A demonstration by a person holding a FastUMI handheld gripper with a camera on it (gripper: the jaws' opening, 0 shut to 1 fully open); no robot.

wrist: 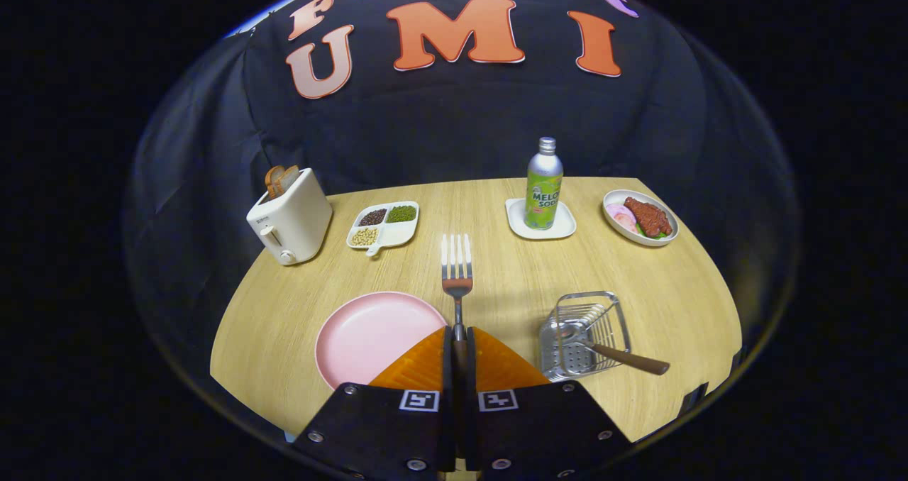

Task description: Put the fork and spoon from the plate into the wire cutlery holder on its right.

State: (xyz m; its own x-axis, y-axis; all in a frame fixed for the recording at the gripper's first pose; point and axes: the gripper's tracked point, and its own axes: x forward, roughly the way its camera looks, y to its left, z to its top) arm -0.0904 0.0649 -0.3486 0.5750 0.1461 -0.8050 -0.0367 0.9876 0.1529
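My gripper point(459, 333) is shut on the fork point(456, 268), pinching its handle between both fingers. The fork's tines point away from me, held above the wooden table point(496, 268). The pink plate point(369, 335) lies just left of the fingers and has nothing on it. Right of the fingers stands the wire cutlery holder point(585, 332), with the spoon point(617, 357) lying in it, its brown handle sticking out over the holder's right rim.
At the back of the table stand a white toaster point(291, 222) with bread, a divided dish of beans point(383, 225), a green soda bottle point(544, 183) on a white coaster, and a plate of food point(640, 216).
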